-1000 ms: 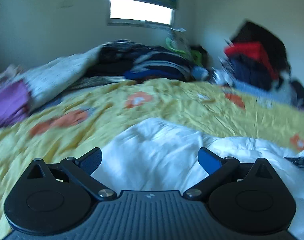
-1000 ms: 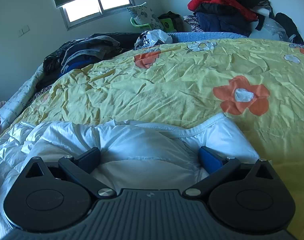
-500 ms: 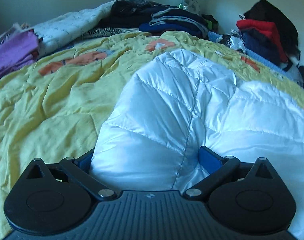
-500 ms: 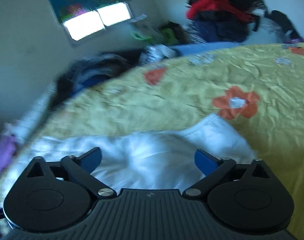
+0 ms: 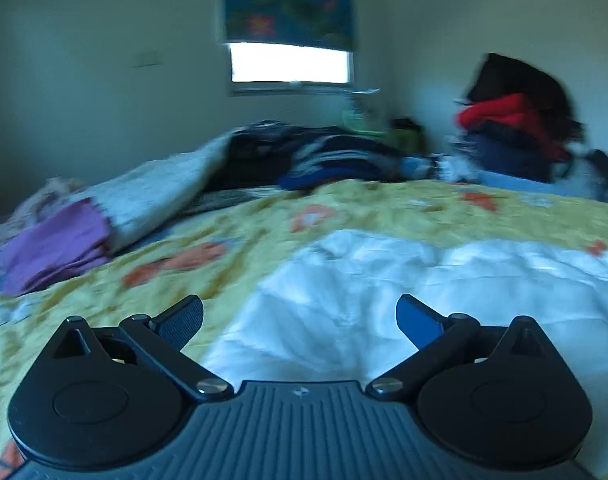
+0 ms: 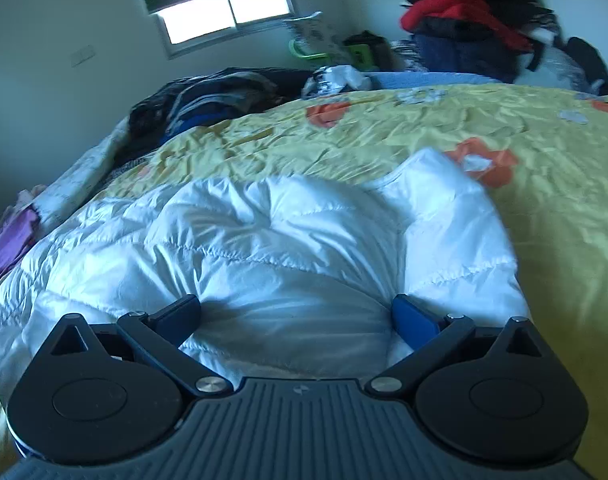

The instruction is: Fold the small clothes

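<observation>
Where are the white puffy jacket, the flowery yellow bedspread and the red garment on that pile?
white quilted jacket (image 6: 288,248), right wrist view, on its stitched middle panel.
yellow floral bedspread (image 6: 403,136), right wrist view, on bare crumpled fabric.
red garment (image 6: 455,4), right wrist view, on its top fold.

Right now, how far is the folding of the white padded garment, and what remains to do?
Done: the white quilted garment lies spread on the yellow floral bedspread, still puffy, with no neat fold visible. In hand: nothing; the left gripper and the right gripper are both open, the right one close against the fabric. Left: grip the edges and make the folds.
</observation>
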